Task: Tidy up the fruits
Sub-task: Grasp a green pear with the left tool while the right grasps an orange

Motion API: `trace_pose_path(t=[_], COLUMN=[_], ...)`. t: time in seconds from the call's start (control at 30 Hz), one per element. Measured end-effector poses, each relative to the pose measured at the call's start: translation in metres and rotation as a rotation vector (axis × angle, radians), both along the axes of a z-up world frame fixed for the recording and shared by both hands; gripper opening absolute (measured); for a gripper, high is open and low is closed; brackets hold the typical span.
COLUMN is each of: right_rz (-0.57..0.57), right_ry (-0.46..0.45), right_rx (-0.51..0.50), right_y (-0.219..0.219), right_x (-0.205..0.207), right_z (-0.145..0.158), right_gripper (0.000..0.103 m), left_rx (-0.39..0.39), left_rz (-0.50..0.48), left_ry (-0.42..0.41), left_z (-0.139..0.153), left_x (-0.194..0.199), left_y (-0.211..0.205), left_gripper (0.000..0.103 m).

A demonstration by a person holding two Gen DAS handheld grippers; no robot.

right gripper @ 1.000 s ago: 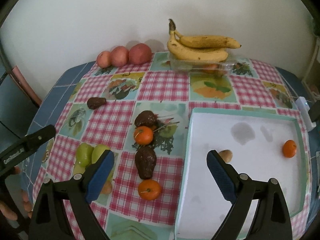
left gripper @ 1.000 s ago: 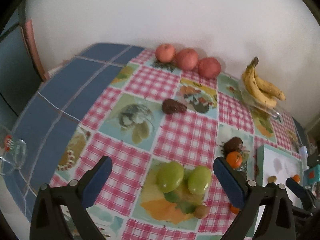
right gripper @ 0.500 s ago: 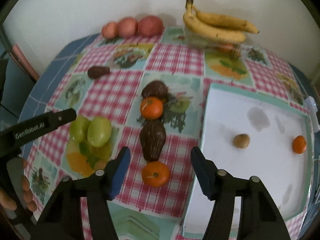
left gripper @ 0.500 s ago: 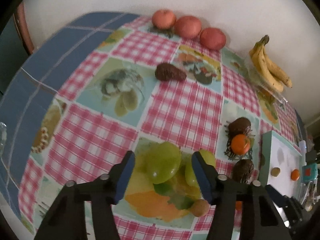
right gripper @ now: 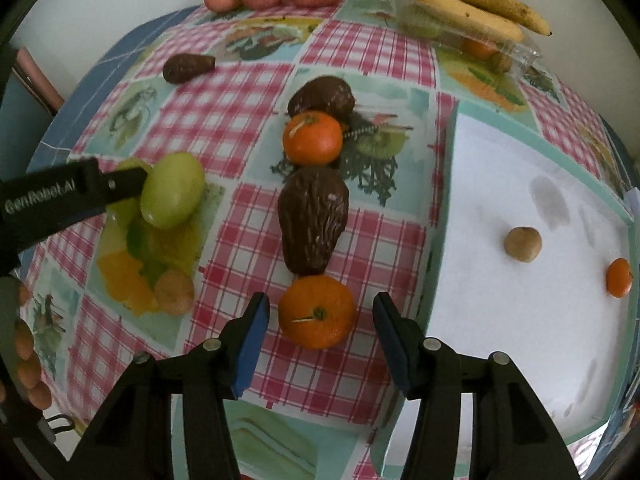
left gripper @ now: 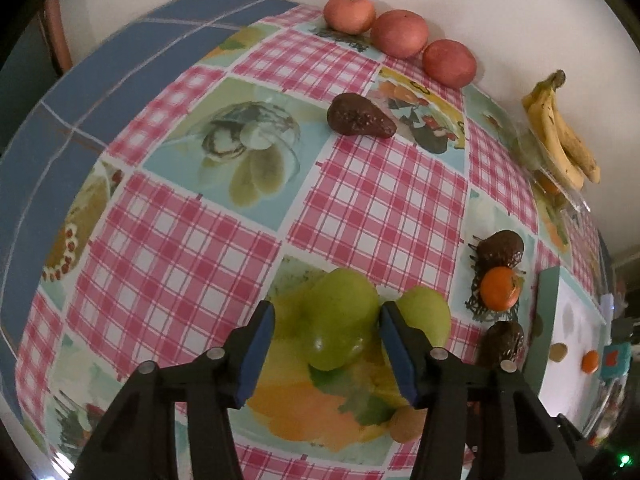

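Black tools with blue pads

Each tool is a pair of black plastic arms that spread like a fork. The left tool point(left gripper: 326, 334) and the right tool point(right gripper: 320, 322) both carry blue pads point(left gripper: 256, 354) on the inner faces of their fingers. A round silver screw sits just behind each pad. The left tool's side bears white lettering point(right gripper: 40, 199).

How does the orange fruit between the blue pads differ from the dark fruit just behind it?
The mandarin is bright orange, round and smooth, with a small green stem spot on top. The dark avocado is brown, wrinkled, pear-shaped and bigger, lying lengthwise. The mandarin sits between the closing right gripper jaws; the avocado lies beyond them. Both rest on the checked tablecloth, touching each other.
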State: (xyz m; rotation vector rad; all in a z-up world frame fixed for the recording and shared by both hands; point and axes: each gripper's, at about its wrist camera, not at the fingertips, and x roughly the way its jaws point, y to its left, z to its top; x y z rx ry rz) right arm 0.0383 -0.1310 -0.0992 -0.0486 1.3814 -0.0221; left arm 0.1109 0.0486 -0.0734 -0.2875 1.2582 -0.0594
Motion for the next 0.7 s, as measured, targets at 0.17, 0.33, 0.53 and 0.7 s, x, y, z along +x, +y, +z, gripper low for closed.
trace_pose_path(t=[0.17, 0.33, 0.53, 0.7], right_rz=[0.019, 0.020, 0.022, 0.029], right_ry=[-0.001, -0.003, -0.003, -0.004], right_rx=[-0.030, -0.030, -0.031, -0.038], right_y=[0.004, 0.005, 0.002, 0.004], right_x=[-0.003, -0.003, -0.003, -0.002], right_z=[-0.003, -0.003, -0.001, -0.001], right_gripper=[0.055, 0.055, 0.055, 0.055], left_rx=[-0.004, 0.018, 0.025, 0.086], left_rz=[0.012, 0.038, 0.026, 0.001], left_ry=[-0.002, -0.011, 0.008, 0.018], left_z=[0.000, 0.004, -0.001, -0.005], left_x=[-0.001, -0.001, -0.001, 0.000], left_y=[-0.001, 0.004, 0.001, -0.007], left_gripper=[0.057, 0.057, 0.057, 0.056])
